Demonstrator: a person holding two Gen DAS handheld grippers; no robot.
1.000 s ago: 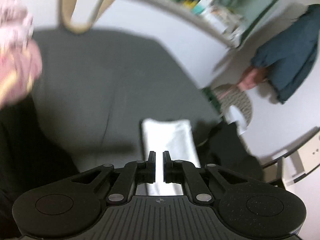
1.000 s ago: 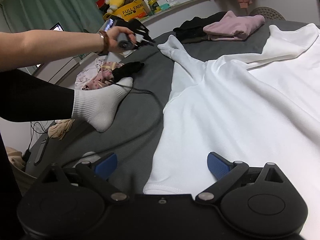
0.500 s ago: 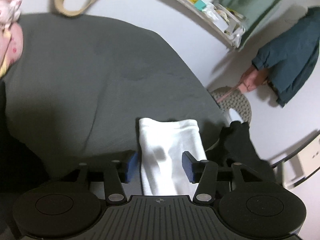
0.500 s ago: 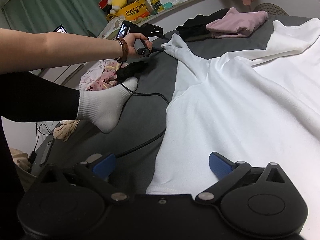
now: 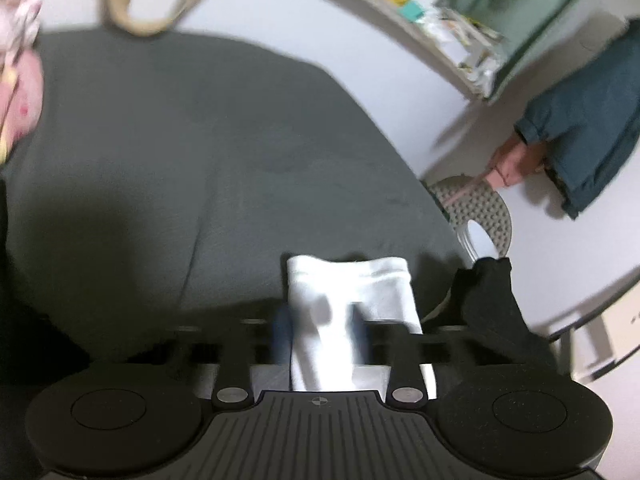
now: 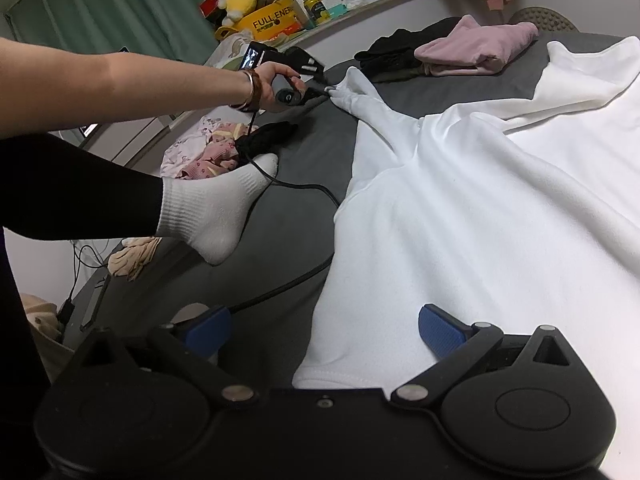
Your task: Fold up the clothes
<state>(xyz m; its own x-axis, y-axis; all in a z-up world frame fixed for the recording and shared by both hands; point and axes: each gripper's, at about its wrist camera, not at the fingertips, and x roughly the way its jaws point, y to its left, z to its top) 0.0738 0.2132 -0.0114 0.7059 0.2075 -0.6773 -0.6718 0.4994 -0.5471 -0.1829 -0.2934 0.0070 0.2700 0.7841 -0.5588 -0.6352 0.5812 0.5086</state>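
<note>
Since half a second ago our left gripper (image 5: 320, 330) narrows around the white sleeve (image 5: 352, 300) cuff; motion blur means we cannot tell if it grips yet. Right gripper (image 6: 324, 330) stays wide over the white sweater (image 6: 480, 216) hem on the grey bed (image 6: 288, 216). Sleeve fold likely starts.

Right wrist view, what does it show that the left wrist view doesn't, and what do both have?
Only the right wrist view shows the white top's body spread on the bed, the open right gripper at its hem, the left hand, a socked foot, a folded pink garment and a yellow box.

Only the left wrist view shows a blue jacket hanging on the wall and a tan strap.

Both show the sleeve cuff at the left gripper, whose blurred fingers hide their state, and the grey bed.
</note>
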